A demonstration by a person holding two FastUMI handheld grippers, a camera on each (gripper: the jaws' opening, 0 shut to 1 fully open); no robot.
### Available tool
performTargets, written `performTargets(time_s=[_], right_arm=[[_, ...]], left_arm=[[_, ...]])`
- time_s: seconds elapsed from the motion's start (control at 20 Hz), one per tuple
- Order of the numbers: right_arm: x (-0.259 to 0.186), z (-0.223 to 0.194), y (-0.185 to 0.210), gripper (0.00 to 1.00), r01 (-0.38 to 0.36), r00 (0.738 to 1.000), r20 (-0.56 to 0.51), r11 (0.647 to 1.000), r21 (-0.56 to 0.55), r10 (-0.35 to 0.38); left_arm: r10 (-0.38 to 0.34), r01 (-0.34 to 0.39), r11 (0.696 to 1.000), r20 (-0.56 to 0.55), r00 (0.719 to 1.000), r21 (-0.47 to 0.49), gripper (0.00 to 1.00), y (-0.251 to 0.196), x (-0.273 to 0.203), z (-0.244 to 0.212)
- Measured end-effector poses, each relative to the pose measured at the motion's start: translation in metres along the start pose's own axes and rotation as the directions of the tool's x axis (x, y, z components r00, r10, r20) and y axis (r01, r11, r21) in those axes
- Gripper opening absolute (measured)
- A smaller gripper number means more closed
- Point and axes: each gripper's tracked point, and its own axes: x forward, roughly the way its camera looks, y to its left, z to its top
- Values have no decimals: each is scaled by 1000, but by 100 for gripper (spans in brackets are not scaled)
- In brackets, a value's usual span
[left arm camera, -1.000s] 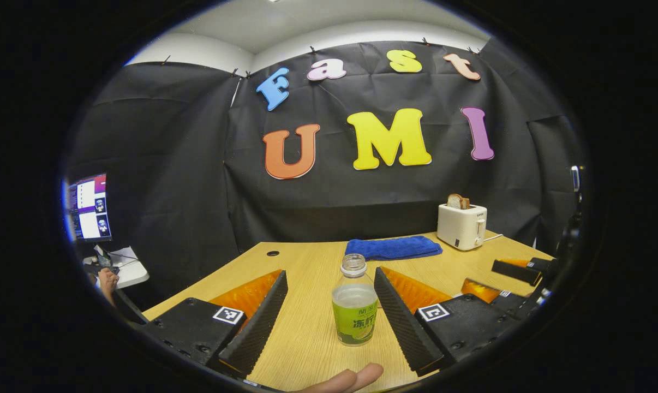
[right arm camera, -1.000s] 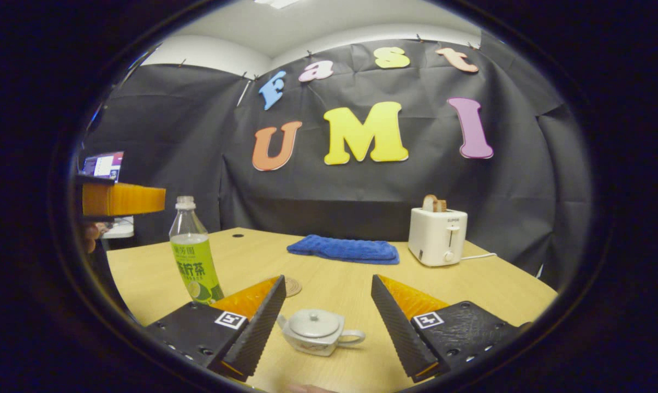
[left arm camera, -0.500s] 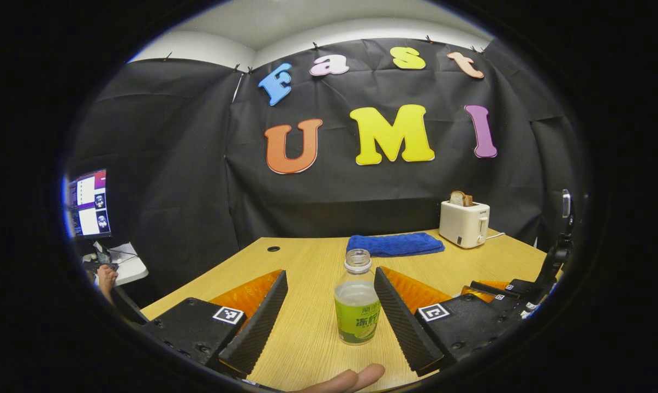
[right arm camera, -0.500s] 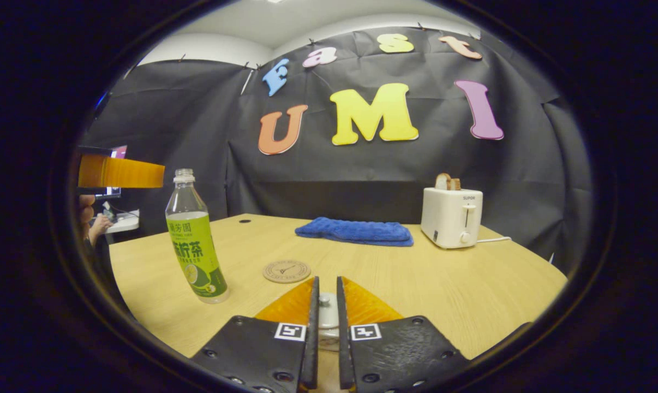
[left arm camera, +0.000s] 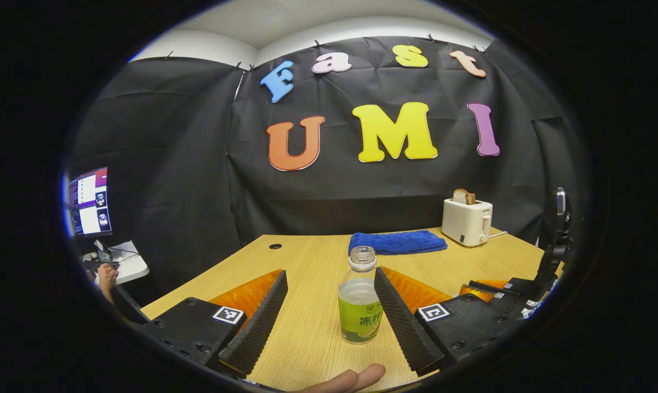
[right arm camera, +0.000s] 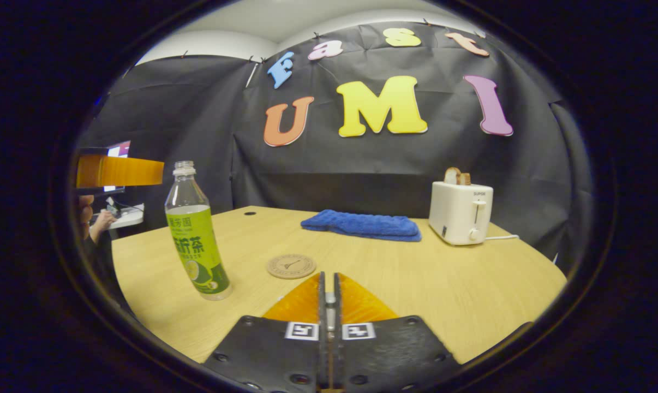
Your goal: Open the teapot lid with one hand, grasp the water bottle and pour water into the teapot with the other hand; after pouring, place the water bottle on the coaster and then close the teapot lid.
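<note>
A clear water bottle (left arm camera: 360, 311) with a green label and no cap stands on the wooden table (left arm camera: 307, 333). It is between the fingers of my open left gripper (left arm camera: 330, 274), close to the right-hand finger (left arm camera: 400, 322). In the right gripper view the bottle (right arm camera: 195, 245) stands at the left, under a finger (right arm camera: 119, 170) of the left gripper. A round coaster (right arm camera: 291, 266) lies just right of it. My right gripper (right arm camera: 329, 278) is shut on the teapot lid's small knob (right arm camera: 329, 298); the teapot itself is hidden below the fingers. The right gripper (left arm camera: 484, 285) also shows low at the right.
A folded blue cloth (right arm camera: 362, 225) and a white toaster (right arm camera: 460, 213) holding bread sit at the table's back. A monitor (left arm camera: 88, 202) and a person's hand (left arm camera: 106, 275) are off the table's left side. Fingertips (left arm camera: 351, 377) show at the bottom edge.
My right gripper went from wide open over the teapot to shut on the lid knob, dropping low over it. The left gripper shifted slightly, so the bottle now sits nearer its right finger.
</note>
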Motion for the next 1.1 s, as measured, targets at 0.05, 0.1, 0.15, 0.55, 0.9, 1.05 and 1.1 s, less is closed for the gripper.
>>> performTargets(time_s=[0.05,0.1,0.15,0.55,0.9,1.05,1.1], right_arm=[[7,-1,-1,1,3,1000,-5,1000,-2,-3],[5,-1,-1,1,1,1000,10,1000,-1,-1],[5,3,2,1,-11,1000,24,1000,8,11],[-33,53,-10,1,-1,995,104,1000,18,-1],[-76,94,-24,0,34,985,169,999,-25,-30],[-82,95,-21,0,28,986,168,999,-46,-19],[-81,91,-23,0,36,987,156,998,-56,-27]], left_arm=[[-2,2,1000,0,1000,5,100,0,1,-1],[-5,5,1000,-1,1000,10,100,-1,1,-2],[-8,8,1000,-2,1000,12,100,0,2,-2],[-72,70,997,-39,997,-40,100,-4,8,-11],[-218,217,968,9,976,-123,100,-22,25,-20],[-256,259,960,43,966,-101,98,-31,37,-31],[-260,263,961,38,965,-88,98,-34,40,-38]])
